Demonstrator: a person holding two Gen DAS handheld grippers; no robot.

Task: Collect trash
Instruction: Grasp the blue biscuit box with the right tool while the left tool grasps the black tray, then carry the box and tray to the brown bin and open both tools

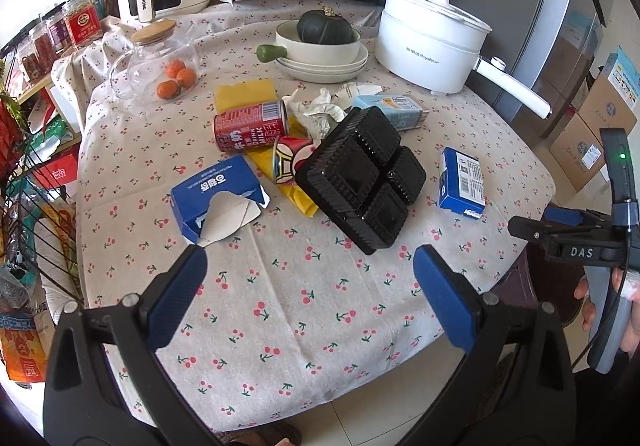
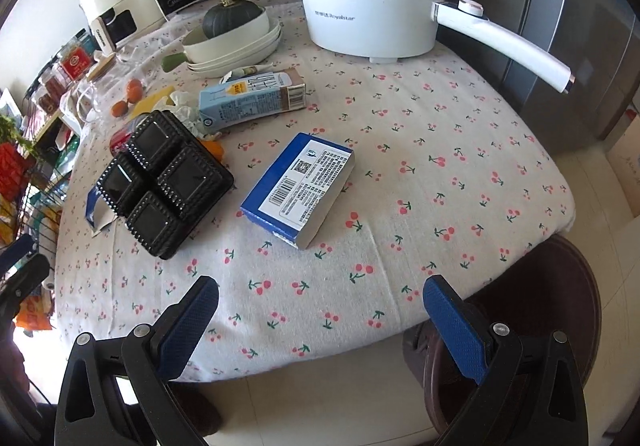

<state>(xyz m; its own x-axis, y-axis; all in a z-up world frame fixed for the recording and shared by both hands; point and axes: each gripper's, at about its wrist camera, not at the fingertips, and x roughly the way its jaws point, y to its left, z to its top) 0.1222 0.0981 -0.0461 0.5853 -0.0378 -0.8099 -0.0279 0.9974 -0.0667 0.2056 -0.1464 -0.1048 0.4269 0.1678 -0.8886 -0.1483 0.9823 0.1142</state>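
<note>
We hold both tools, left tool [image 1: 310,278] and right tool [image 2: 320,310], spread apart and empty above the surface [image 2: 440,174], facing the scattered trash: black tray [image 1: 362,176], blue box [image 2: 300,186], likely choosing targets.

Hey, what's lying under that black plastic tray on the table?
The black tray leans on a yellow wrapper and a red-and-white can, with crumpled paper just behind. The tablecloth is below. Whatever sits beneath its middle is covered.
</note>
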